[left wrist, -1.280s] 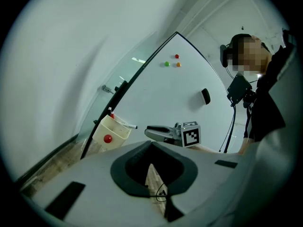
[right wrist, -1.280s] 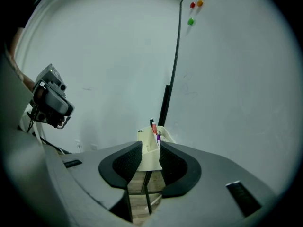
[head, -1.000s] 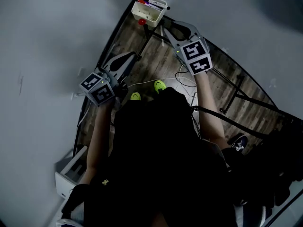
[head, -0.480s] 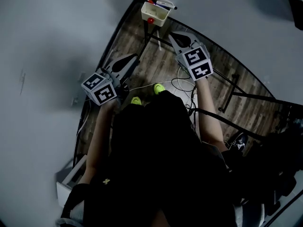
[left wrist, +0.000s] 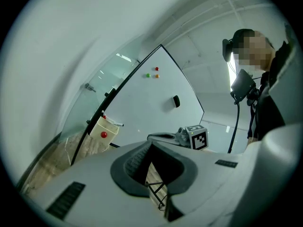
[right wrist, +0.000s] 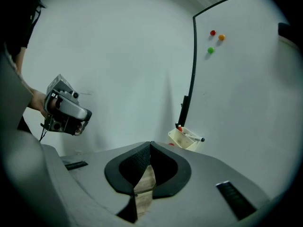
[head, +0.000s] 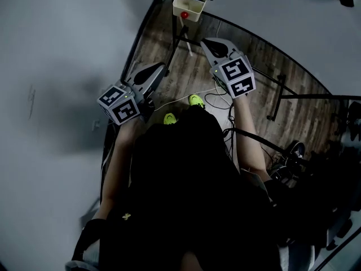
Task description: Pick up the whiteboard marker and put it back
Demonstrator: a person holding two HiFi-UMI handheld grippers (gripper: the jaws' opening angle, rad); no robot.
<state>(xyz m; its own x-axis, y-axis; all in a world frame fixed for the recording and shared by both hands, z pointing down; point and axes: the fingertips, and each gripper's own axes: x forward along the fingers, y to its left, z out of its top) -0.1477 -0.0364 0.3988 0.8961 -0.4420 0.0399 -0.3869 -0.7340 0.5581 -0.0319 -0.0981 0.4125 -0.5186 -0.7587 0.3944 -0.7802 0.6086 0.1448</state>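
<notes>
Right gripper (right wrist: 150, 145) has its jaws pressed together with nothing between them, and the left gripper (left wrist: 151, 144) is likewise closed and empty. The whiteboard marker (right wrist: 193, 136) lies across the top rim of the cream holder (right wrist: 182, 140) at the whiteboard's (right wrist: 246, 79) lower corner, well apart from both grippers' tips.

A person wears a black top (head: 192, 202) that leaves the forearms bare, and 2 neon yellow-green shoes (head: 196, 100). The left tool (head: 159, 68) and right tool (head: 206, 40) are grey plastic, each with black ribbed pads (right wrist: 136, 165) and a cube (head: 237, 77) bearing black-and-white square markers.
</notes>
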